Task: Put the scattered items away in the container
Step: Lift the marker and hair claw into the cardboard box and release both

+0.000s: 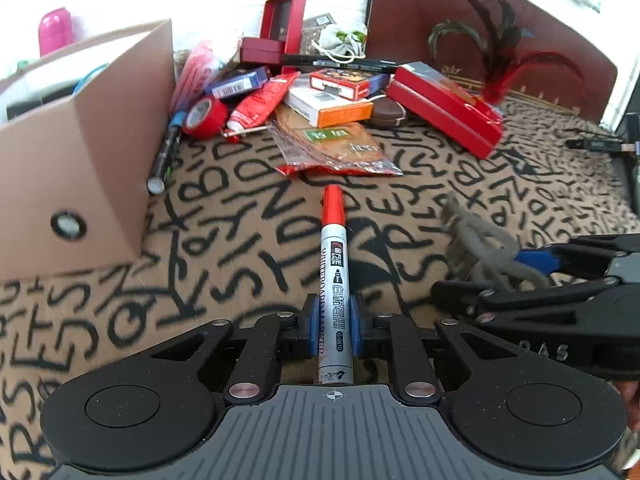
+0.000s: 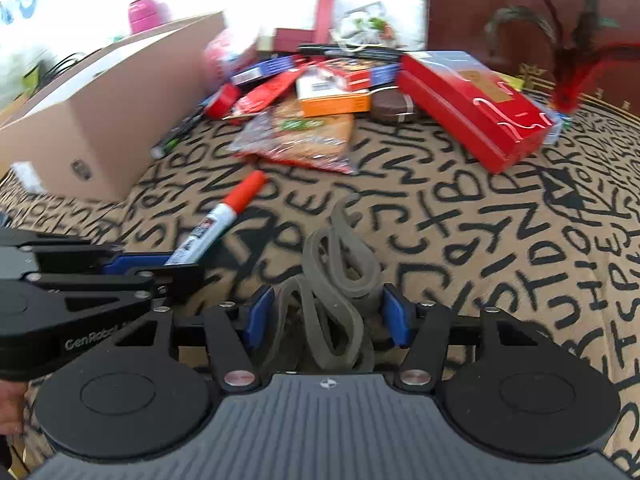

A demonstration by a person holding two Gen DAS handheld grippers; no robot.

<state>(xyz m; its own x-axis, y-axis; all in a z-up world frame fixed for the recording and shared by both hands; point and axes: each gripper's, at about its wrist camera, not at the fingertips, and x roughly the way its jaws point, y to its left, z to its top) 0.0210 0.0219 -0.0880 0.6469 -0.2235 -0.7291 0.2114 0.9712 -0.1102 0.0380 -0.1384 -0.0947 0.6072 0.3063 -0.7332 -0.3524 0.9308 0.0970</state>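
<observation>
- Bare patterned cloth (image 1: 240, 216) lies open between the cardboard box (image 1: 80, 152) and the marker (image 1: 335, 280).
- A clutter pile (image 1: 328, 96) blocks the far side.
- A black pen (image 1: 166, 152) lies against the box wall.

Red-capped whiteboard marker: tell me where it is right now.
The whiteboard marker is clamped in the left gripper, cap pointing ahead at the snack packet, with the cardboard box to its left.

We see cardboard box (image 1: 80, 128) at table's (image 1: 248, 248) far left; pile of packets and boxes (image 1: 332, 96) along far edge, right of it; marker (image 1: 335, 280) left of strap (image 2: 336, 280), mid-table.
</observation>
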